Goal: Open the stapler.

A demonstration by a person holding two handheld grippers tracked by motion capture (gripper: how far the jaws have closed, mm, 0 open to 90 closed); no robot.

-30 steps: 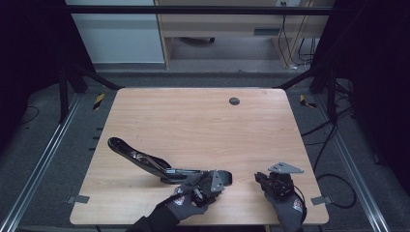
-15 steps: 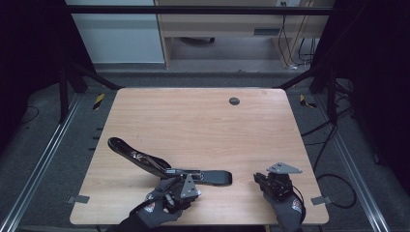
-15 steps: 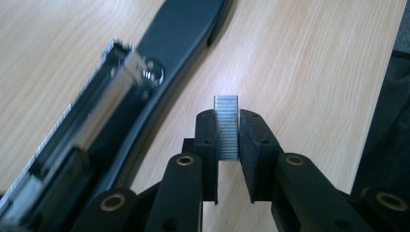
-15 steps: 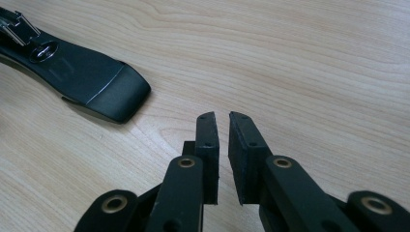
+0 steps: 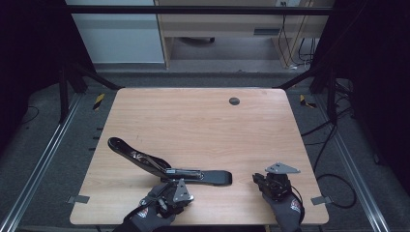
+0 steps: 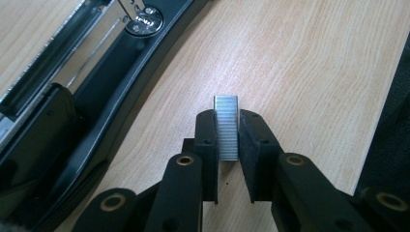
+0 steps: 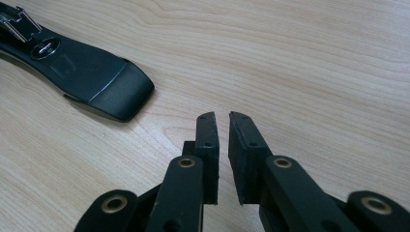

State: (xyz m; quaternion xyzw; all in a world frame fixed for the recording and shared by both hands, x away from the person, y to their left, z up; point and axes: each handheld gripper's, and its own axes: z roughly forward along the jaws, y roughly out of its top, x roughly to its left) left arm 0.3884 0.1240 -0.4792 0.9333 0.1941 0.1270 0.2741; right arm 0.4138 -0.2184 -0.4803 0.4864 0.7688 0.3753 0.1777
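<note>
Withdrawn left hand-held gripper (image 6: pixel 227 133) clamps staples (image 6: pixel 226 126) (unseen overhead).

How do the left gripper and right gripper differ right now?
The left gripper is shut on a strip of staples; the right gripper holds nothing, its jaws nearly together with a thin gap. The left gripper sits close beside the opened stapler; the right gripper sits apart from it, off its black end. Both hover low over the wooden table.
</note>
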